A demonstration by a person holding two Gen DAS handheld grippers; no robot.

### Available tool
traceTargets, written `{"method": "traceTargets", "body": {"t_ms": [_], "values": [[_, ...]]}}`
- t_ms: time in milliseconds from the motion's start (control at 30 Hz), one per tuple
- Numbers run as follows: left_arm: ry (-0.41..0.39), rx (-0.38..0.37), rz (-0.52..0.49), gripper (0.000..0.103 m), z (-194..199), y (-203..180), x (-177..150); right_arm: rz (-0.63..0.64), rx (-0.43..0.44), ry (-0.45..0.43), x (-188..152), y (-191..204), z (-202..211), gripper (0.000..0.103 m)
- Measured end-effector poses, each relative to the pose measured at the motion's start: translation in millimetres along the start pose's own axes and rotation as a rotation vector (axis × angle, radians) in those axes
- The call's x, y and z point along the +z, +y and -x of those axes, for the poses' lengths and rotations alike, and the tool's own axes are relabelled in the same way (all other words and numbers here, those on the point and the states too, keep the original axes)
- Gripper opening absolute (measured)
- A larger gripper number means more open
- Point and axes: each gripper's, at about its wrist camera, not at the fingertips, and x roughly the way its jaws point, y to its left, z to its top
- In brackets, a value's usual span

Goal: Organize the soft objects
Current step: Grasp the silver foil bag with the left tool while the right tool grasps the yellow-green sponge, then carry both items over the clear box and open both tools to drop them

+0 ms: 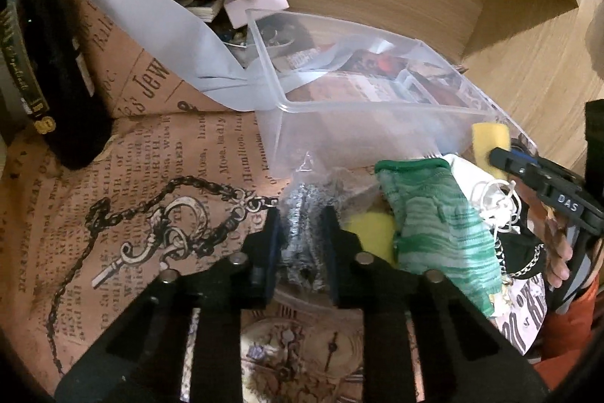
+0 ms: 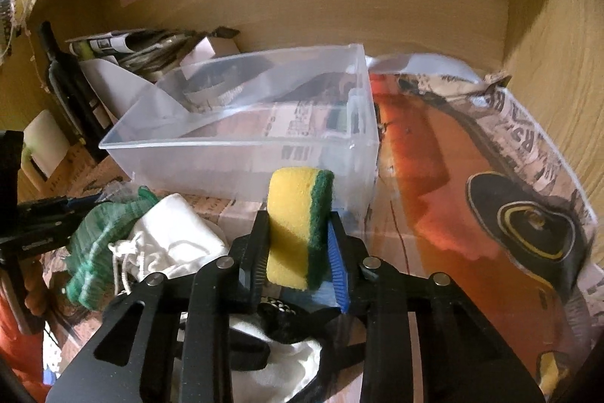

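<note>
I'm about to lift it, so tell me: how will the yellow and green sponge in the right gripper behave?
The sponge looks light and squashy between the right gripper's pads. It probably won't slip, since its rough green layer meets one pad.

I saw a wooden shelf compartment lined with vintage newsprint paper. A clear plastic bin sat on that paper. In front of the bin lay a green knit glove, a white drawstring pouch and a bagged grey item. Left of the bin stood a dark wine bottle; behind it was a pile of rolled papers. Right of the bin the paper showed an orange print.
</note>
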Motion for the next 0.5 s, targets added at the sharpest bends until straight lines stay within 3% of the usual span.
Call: {"method": "traceTargets", "body": {"t_ms": [167,500], "values": [[-0.032,0.034,-0.002,0.009,15.4,-3.0,-4.4,0.005,-0.008,-0.051,1.1,1.5,16.7,0.026],[-0.166,0.106,-0.006,0.008,59.9,-4.9,6.0,0.004,-0.023,-0.154,6.0,1.9,46.1,0.026]]}}
